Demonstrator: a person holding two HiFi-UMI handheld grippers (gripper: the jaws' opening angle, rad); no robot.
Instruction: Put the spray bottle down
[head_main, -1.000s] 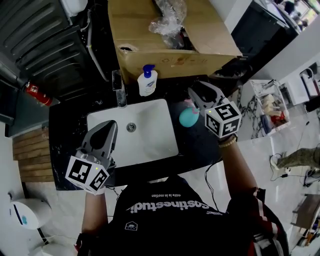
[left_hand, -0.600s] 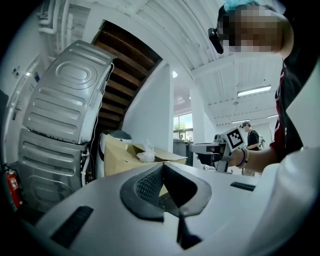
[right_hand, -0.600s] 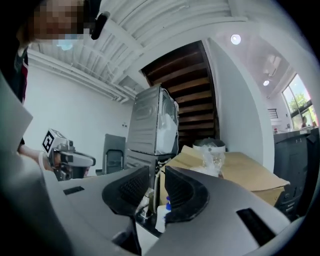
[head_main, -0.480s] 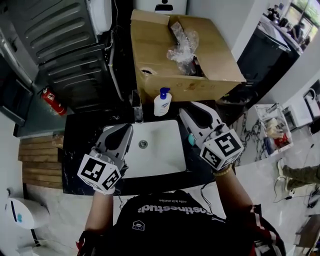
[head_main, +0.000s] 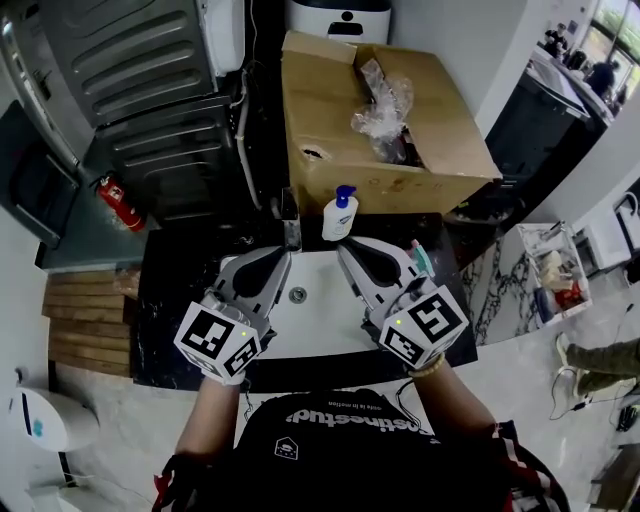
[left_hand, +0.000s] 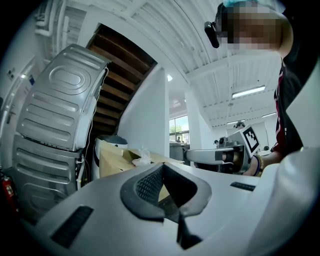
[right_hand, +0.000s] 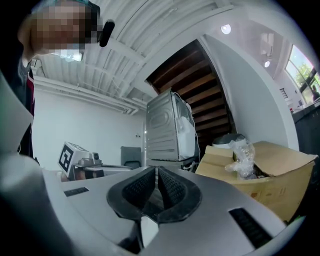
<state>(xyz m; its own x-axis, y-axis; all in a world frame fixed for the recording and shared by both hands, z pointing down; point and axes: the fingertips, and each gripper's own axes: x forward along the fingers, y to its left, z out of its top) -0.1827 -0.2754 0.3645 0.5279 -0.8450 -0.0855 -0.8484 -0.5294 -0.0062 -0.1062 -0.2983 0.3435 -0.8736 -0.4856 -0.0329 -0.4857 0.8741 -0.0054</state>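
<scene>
Closing on nothing, my right claw (head_main: 346, 247) hangs over the sink (head_main: 322, 288), clear of the spray bottle (head_main: 420, 258) standing right of centre; left claw (head_main: 283, 256) pressed together, idle.

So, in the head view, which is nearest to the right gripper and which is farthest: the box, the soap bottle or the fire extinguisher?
From the right gripper, its jaws closing with nothing between them:
1. soap bottle, just beyond its tips.
2. box, behind that bottle.
3. fire extinguisher, far to the left.
</scene>
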